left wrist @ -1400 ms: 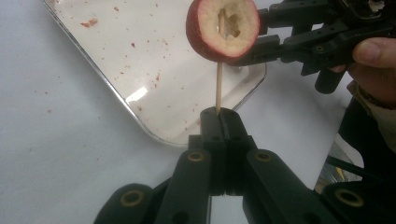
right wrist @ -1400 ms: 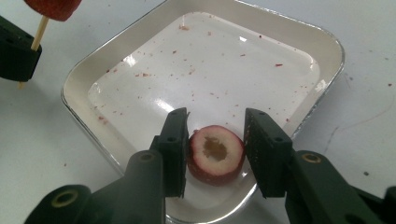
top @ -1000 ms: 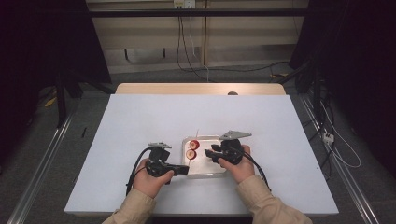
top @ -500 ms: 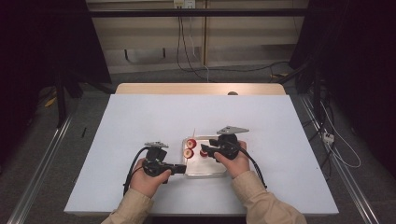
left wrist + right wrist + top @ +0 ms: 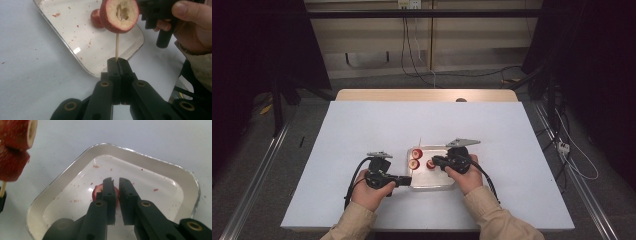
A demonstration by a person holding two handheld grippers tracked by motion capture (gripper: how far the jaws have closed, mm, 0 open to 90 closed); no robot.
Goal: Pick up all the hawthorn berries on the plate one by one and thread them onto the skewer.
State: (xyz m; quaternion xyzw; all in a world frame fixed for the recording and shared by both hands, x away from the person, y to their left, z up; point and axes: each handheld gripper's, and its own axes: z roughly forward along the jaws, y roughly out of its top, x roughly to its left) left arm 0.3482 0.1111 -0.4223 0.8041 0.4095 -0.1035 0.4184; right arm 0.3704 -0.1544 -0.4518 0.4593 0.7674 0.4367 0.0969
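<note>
A white-covered desk (image 5: pixel 362 130) bears a shallow white tray (image 5: pixel 432 184), which lies between the two pairs of jaws and partly beneath the right pair. Red crumbs speckle the desk just beside the tray.

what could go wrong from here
1. The right gripper has just been closing with nothing seen between its jaws; the fruit piece sits behind the left one, so it may be missed.
2. The thin skewer in the left gripper could slip or snap under the skewered fruit.
</note>
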